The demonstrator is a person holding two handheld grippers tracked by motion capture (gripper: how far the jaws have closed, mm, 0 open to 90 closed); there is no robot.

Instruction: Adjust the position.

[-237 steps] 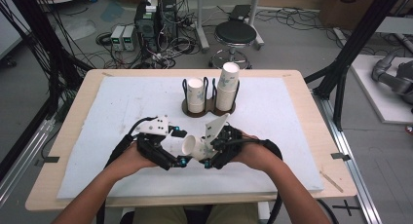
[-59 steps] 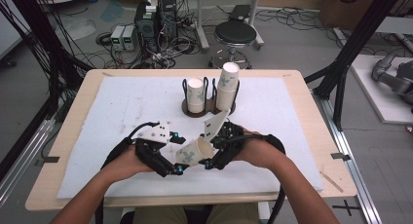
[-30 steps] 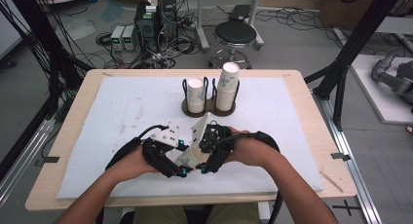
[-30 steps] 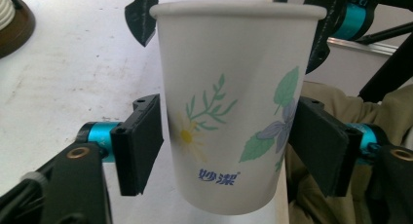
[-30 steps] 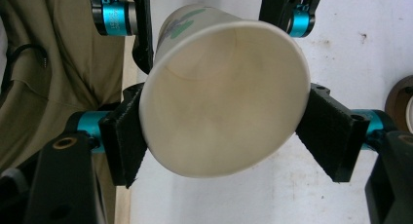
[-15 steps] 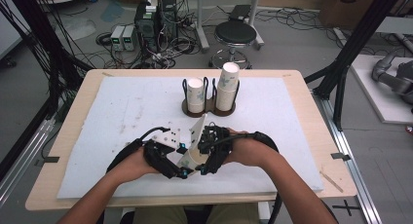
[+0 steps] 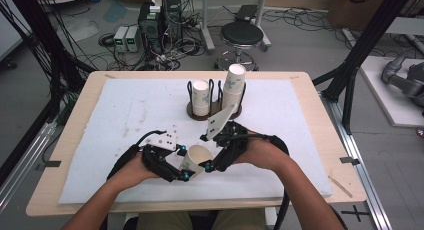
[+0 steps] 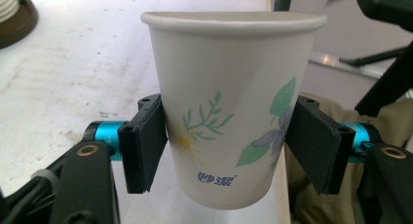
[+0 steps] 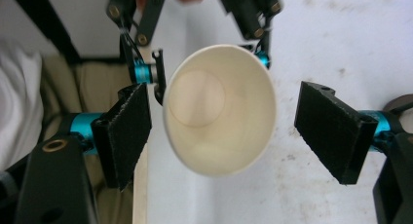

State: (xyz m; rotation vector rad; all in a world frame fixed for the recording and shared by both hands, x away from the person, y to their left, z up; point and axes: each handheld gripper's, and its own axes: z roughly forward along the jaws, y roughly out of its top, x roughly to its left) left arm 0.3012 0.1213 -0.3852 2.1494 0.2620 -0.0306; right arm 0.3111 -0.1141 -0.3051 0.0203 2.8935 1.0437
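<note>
On the left, the worry is my grip. My left fingers (image 8: 143, 141) have just been easing open, with the paper cup (image 8: 229, 112) between them. The pads touch its wall on both sides, low down near the base, but I judge the hold to be light. A thin, smooth, tapered wall like this can slide or swivel between the pads, and the cup could drop onto the bench (image 7: 125, 110). Squeezing harder brings its own trouble, since the wall would dent.

On the right, the danger is the approach. My right fingers (image 9: 124, 131) stand released and spread around the cup's open mouth, but not evenly. One pad sits just beside the rim and the other is well apart from it. If I close from here, the near pad lands first. I expect it to shove the cup sideways, twist it out of the left hold, or press the round rim into an oval.

As for where the cup lies, in the high view it hangs between my two hands above the near part of the bench, tipped over with its mouth up and to the right (image 7: 196, 157). My left fingers clasp its lower half from the left. Its rim faces straight into the gap of my right fingers, nearer one pad. The holder (image 7: 215, 97) with the other cups stands well apart, farther back on the bench.
</note>
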